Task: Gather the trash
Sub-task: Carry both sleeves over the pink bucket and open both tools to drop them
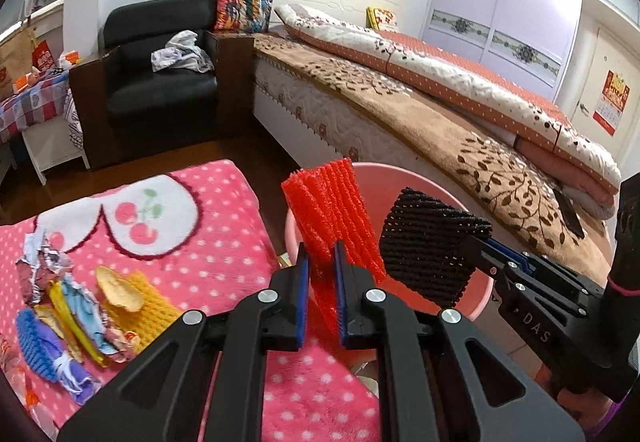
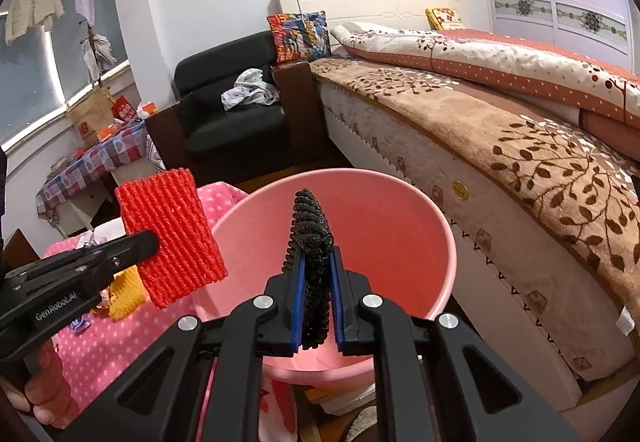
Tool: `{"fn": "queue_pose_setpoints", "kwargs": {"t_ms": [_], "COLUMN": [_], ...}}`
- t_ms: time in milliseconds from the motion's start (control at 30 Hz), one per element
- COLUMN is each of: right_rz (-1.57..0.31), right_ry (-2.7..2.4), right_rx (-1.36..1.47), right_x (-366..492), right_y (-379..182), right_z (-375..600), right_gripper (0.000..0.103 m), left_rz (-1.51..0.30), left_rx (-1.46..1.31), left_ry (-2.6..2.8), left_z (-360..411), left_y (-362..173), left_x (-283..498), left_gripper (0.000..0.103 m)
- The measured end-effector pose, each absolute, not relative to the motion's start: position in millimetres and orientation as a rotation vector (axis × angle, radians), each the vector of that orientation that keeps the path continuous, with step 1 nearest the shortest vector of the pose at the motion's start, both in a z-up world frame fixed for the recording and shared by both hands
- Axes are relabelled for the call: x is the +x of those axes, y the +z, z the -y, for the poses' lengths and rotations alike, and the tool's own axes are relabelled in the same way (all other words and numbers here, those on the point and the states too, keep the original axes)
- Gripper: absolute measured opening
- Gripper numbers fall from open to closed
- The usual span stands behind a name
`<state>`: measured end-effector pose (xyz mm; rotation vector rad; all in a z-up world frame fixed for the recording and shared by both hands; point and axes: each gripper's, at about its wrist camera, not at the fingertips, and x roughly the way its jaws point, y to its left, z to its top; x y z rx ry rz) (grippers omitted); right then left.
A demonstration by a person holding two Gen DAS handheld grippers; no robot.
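My left gripper (image 1: 321, 262) is shut on a red foam fruit net (image 1: 332, 213), which stands up over the near rim of the pink bin (image 1: 478, 292). In the right wrist view the same red net (image 2: 170, 234) hangs left of the pink bin (image 2: 416, 217). My right gripper (image 2: 318, 262) is shut on a black foam net (image 2: 312, 238), held edge-on above the bin's opening. In the left wrist view that black net (image 1: 428, 242) shows flat, with the right gripper (image 1: 478, 240) coming in from the right. More trash (image 1: 76, 302) lies on the pink dotted blanket (image 1: 216, 242): wrappers, a yellow net, a blue net.
A bed with a brown leaf-patterned blanket (image 1: 440, 129) runs along the right, close behind the bin. A black armchair (image 1: 160, 81) with a crumpled cloth stands at the back. A checkered side table (image 1: 32, 101) with boxes is at far left. A hand (image 2: 44, 390) holds the left gripper.
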<state>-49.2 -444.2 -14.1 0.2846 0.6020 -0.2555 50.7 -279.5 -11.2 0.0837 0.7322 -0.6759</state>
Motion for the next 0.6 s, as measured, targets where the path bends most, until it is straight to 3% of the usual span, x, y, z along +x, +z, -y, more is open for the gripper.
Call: {"fn": "queue_pose_setpoints", "kwargs": {"t_ms": [400, 600], "right_rz": [-0.635, -0.623], "right_ry": [-0.292, -0.302], "right_rx": [0.299, 0.28], "right_x": [-47.2, -48.8], "right_y": [-24.3, -19.8], "right_z": [455.3, 451.9], "right_gripper": [0.012, 0.025], "left_rz": [-0.775, -0.805], "left_rx": [0.095, 0.059], "left_ry": [-0.673, -0.689], "left_z": [293.2, 292.3], "left_y": [-24.5, -22.3], "left_x": [53.2, 54.4], "left_gripper": [0.012, 0.034]}}
